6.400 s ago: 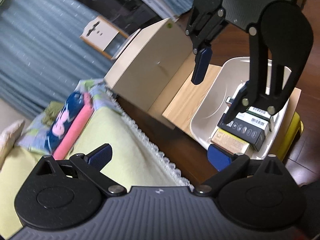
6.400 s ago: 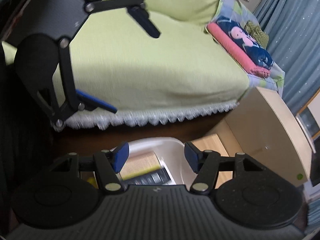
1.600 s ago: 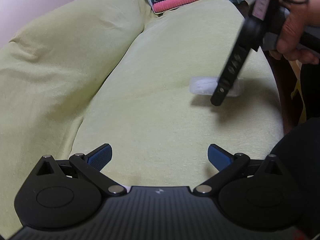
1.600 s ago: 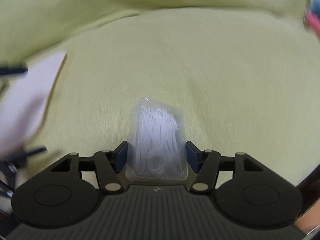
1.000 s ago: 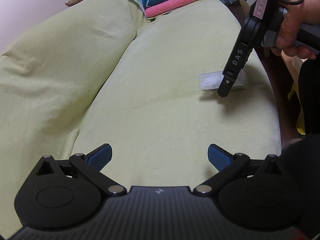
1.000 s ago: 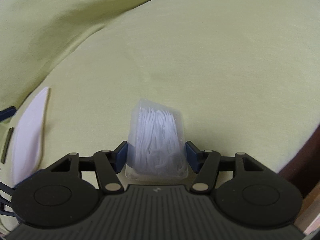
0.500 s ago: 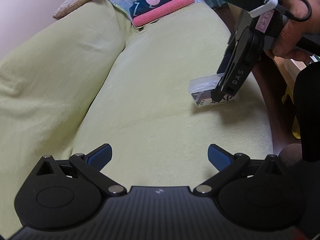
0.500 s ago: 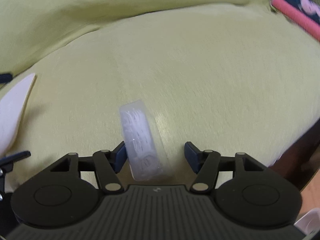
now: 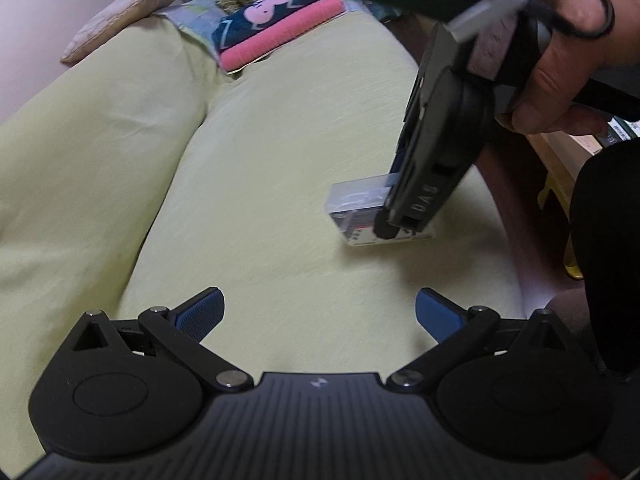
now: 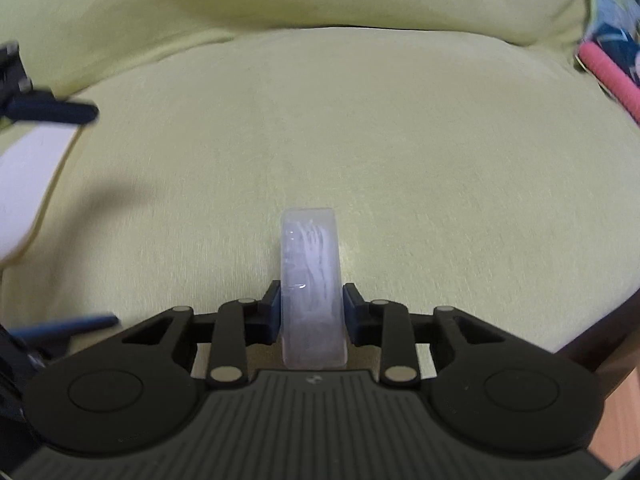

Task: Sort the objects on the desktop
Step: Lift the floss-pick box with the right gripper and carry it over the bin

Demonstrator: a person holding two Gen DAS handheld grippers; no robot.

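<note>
Two grippers are working over a yellow-green sofa seat (image 9: 280, 184). At the bottom centre of the right wrist view, the right gripper (image 10: 311, 312) is closing its jaws on a clear plastic box (image 10: 311, 280) of thin white pieces; the box is standing on its narrow edge on the cushion, and both blue pads are sitting against its flat sides. In the left wrist view the same box (image 9: 356, 204) is lying at centre right, near the seat's right edge, where dark floor is showing. A hand (image 9: 572, 60) is gripping that tool at the upper right. The left gripper (image 9: 318, 314) is hanging at the bottom of its view with jaws spread wide and nothing between them. Wide bare cushion is stretching to the left of the box and above it. Folded pink and navy cloths (image 9: 276, 28) are lying at the top centre, well apart. A white object (image 10: 28, 176) is sitting at the left edge of the right wrist view.
</note>
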